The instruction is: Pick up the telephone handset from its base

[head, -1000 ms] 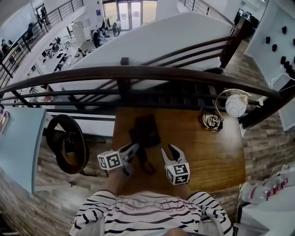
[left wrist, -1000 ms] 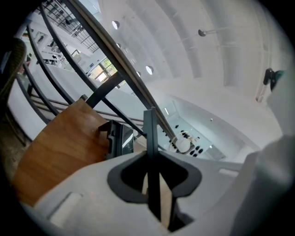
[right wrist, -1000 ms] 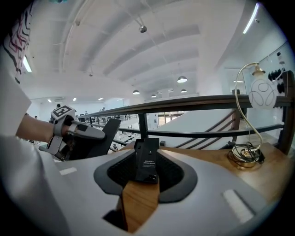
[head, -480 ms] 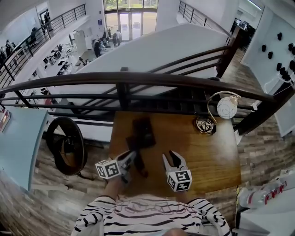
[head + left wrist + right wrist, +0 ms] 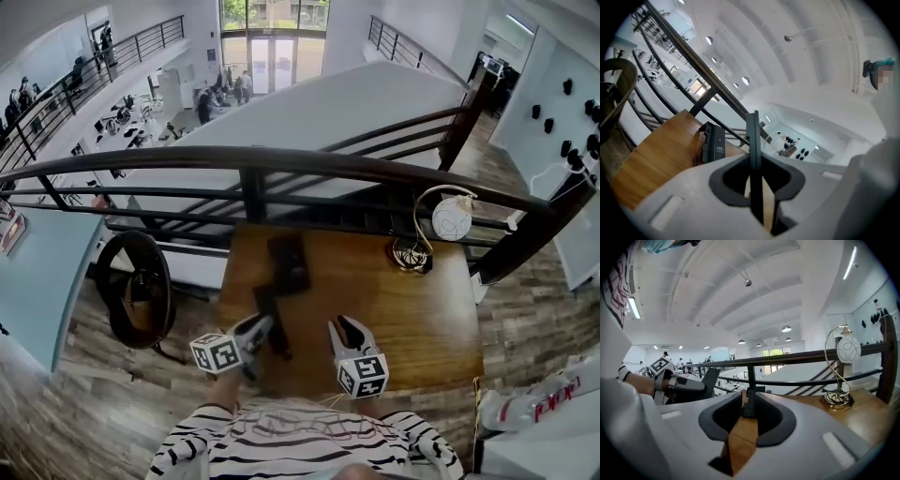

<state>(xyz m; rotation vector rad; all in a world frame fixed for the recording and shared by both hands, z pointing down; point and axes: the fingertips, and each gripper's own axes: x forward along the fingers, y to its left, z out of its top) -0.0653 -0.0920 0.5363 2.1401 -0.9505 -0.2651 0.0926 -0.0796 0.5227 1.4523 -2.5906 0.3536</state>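
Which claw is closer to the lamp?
Right. The right claw, empty, jaws just closing, is left of the lamp, nearer the person; the left claw, gripping the handset, lies farther left.

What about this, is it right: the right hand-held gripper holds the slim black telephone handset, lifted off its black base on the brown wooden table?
No: the left hand-held gripper holds the slim black telephone handset, as the left gripper view shows. The right hand-held gripper has just been closing its jaws on nothing.
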